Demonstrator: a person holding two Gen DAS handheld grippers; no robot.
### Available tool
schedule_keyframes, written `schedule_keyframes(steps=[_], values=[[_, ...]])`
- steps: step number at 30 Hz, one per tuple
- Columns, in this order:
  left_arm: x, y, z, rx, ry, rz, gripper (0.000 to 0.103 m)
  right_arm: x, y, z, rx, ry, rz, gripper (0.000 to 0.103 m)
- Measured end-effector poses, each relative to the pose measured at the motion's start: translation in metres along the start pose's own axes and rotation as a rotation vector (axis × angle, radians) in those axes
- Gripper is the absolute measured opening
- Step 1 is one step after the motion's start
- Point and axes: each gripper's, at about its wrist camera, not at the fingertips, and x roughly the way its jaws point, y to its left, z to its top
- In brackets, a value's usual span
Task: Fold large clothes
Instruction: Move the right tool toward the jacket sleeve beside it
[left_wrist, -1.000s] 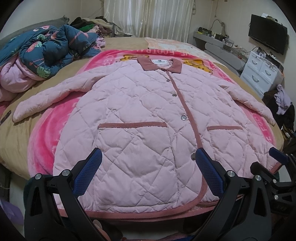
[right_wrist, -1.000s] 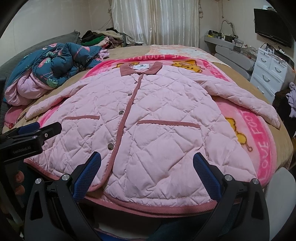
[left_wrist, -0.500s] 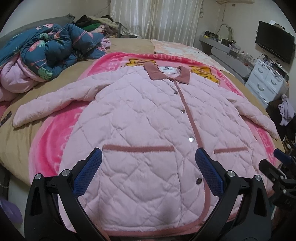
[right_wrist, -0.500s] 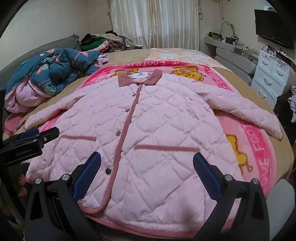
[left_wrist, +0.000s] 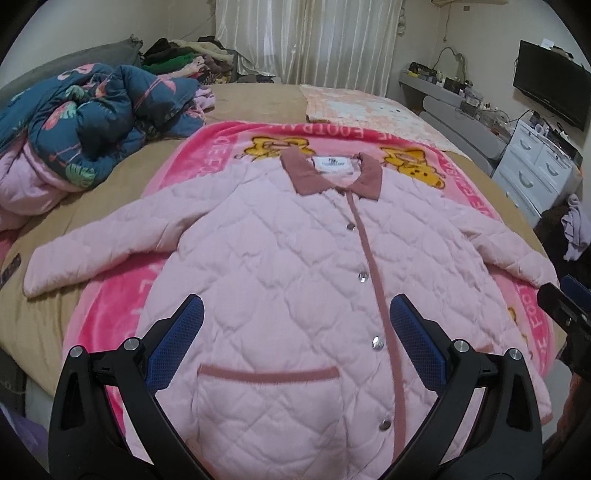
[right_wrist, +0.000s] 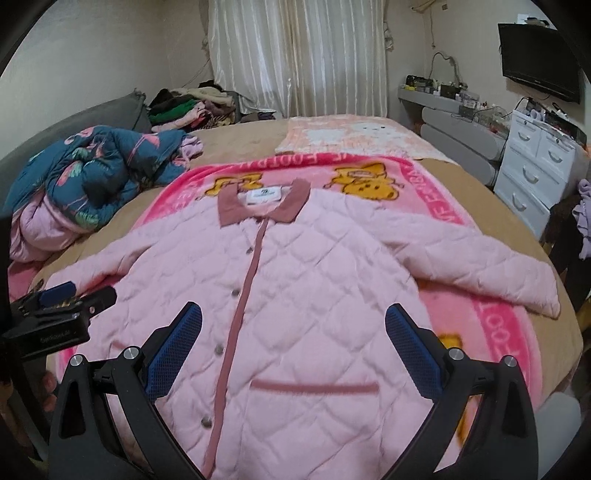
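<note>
A pink quilted jacket (left_wrist: 295, 266) (right_wrist: 295, 280) with a dusty-rose collar (left_wrist: 330, 179) lies flat and buttoned, front up, on a pink cartoon blanket (left_wrist: 110, 306), both sleeves spread outward. My left gripper (left_wrist: 295, 343) hovers open above the jacket's lower left half, over the left pocket trim (left_wrist: 269, 374). My right gripper (right_wrist: 293, 347) hovers open above the lower right half, near the right pocket trim (right_wrist: 314, 387). Nothing is held between either pair of blue pads. Each gripper shows at the edge of the other's view.
A rumpled teal flamingo duvet (left_wrist: 85, 122) sits at the bed's left. Piled clothes (left_wrist: 184, 59) lie at the far corner by the curtain. A white drawer unit (right_wrist: 535, 173) and a wall television (left_wrist: 550, 88) stand on the right. A pale blanket (right_wrist: 351, 138) lies beyond the jacket.
Both grippers have risen and moved forward from the hem to above the pockets. They stay open. The jacket has not shifted.
</note>
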Motion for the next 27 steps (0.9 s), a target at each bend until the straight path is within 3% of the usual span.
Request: schedule_keyframes(steps=[14,27], values=[[0.030,-0.029,0.069,0.017,-0.019,-0.014,0.094,0.018,-0.028,0.077,0.065,-0.078,-0.036,0.099],[0.078,-0.083,0.116,0.057,-0.012,-0.060,0.095,0.055,-0.091,0.124,0.202,-0.124,-0.105,0.099]])
